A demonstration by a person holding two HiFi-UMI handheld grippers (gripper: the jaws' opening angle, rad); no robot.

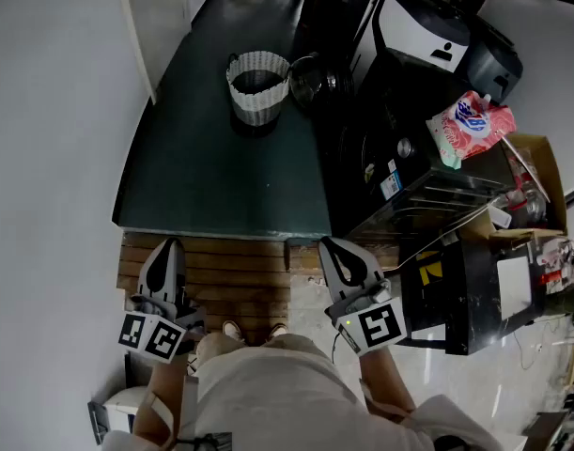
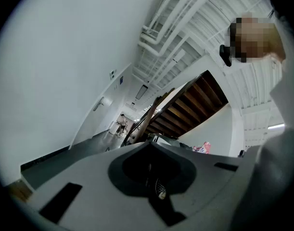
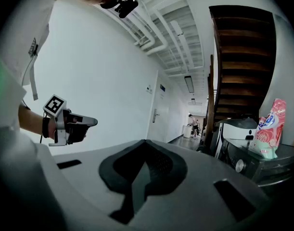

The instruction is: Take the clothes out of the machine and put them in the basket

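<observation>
Fingers closed on nothing, I hold left gripper (image 1: 167,252) and right gripper (image 1: 333,252) near, ready for the machine (image 1: 390,158) at right; basket (image 1: 258,85) stands far beside it for clothes

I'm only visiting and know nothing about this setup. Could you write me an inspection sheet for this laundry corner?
Surface: dark floor, with a wooden step at the person's feet.
Job's things: basket upright on the floor; black machine to its right; no clothes seen.
Clutter: pink bag on the machine; cardboard box beside it.
Grippers: left gripper and right gripper both shut, empty, over the step.
Cables: a pale wire by the machine.
Surroundings: white wall, stairs, a person far down the corridor.
</observation>
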